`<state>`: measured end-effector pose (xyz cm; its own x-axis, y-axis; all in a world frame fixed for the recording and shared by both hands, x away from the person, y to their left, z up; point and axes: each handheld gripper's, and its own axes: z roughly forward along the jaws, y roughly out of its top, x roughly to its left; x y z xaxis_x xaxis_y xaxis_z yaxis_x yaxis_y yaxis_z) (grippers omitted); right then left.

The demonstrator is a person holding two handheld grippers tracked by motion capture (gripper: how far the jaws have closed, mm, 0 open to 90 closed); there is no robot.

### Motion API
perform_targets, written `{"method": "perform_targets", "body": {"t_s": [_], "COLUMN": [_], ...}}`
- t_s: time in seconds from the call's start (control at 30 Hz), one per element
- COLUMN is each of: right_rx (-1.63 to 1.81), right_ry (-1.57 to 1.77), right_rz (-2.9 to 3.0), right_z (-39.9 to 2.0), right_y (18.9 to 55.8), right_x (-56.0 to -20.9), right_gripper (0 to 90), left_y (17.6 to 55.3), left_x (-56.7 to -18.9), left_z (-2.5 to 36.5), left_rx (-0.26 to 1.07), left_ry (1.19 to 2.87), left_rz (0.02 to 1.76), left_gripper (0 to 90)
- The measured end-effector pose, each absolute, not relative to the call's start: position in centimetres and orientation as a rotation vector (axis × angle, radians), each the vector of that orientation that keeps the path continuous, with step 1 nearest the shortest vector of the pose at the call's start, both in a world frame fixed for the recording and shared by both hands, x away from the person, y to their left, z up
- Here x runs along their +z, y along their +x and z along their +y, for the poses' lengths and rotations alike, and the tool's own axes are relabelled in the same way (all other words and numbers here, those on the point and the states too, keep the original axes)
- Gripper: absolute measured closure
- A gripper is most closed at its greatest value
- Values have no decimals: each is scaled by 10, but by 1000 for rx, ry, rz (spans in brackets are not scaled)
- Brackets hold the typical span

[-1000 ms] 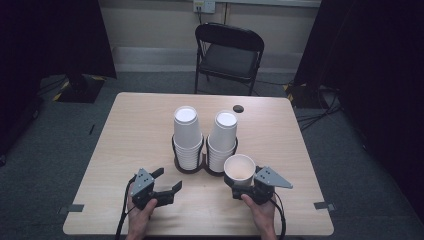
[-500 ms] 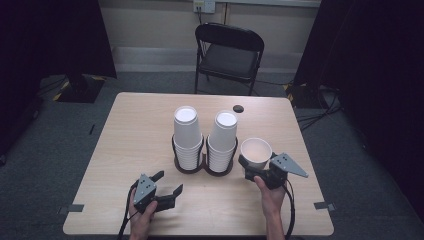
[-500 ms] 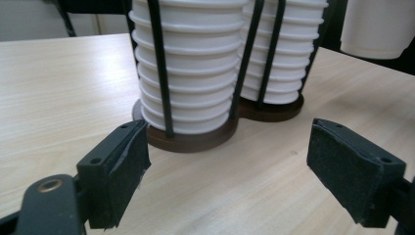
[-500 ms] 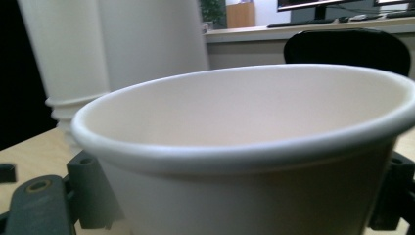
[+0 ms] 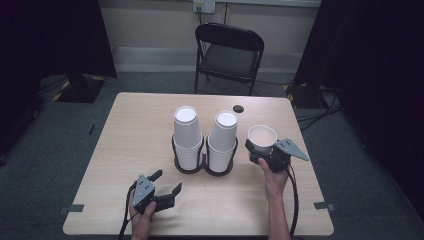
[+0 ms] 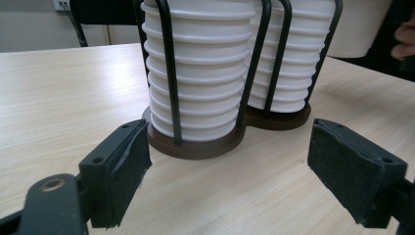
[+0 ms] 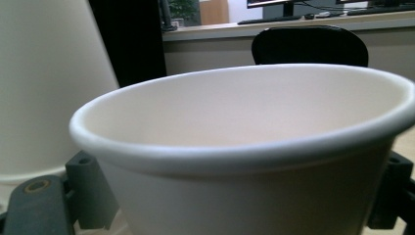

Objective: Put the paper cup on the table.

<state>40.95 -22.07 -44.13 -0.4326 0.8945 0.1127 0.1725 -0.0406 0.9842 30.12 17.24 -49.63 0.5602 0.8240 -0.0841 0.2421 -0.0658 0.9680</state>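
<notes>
left gripper [image 5: 167, 192]: released, low over table [image 5: 125, 150]
right gripper [image 5: 261, 152]: grasping paper cup [image 5: 262, 137], upright, beside cup stacks [image 5: 205, 137]

Two stacks of white cups [image 5: 188, 134] in one black wire holder [image 5: 204, 167]; one loose cup [image 5: 262, 138]; one chair [image 5: 228, 55]; one small dark disc [image 5: 238, 108]; two tools.

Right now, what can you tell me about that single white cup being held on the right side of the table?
The single white paper cup is plain, with a rolled rim and an empty, cream-looking inside. It stands mouth up, tilted slightly, clamped by its side walls between the black fingers of the right gripper. It sits right of the two stacks of upturned white cups in their black wire holder, apart from them.
</notes>
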Motion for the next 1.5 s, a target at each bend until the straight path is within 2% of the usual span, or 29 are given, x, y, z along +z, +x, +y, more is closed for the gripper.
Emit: {"method": "perform_targets", "body": {"t_s": [0.27,0.87,1.5], "right_rx": [1499,1439,1367], "right_ry": [1167,1202,1288], "right_rz": [1601,1650,1705], "right_z": [-219,-205,-217], "right_y": [429,461,458], "right_x": [-458,-476,-484], "right_gripper": [119,117,108], "left_y": [296,296,294], "left_x": [-497,-497,-497], "left_z": [172,171,172], "left_rx": [680,685,693], "left_ry": [1597,1590,1561], "left_rz": [897,914,925], "left_gripper": [158,159,160]}}
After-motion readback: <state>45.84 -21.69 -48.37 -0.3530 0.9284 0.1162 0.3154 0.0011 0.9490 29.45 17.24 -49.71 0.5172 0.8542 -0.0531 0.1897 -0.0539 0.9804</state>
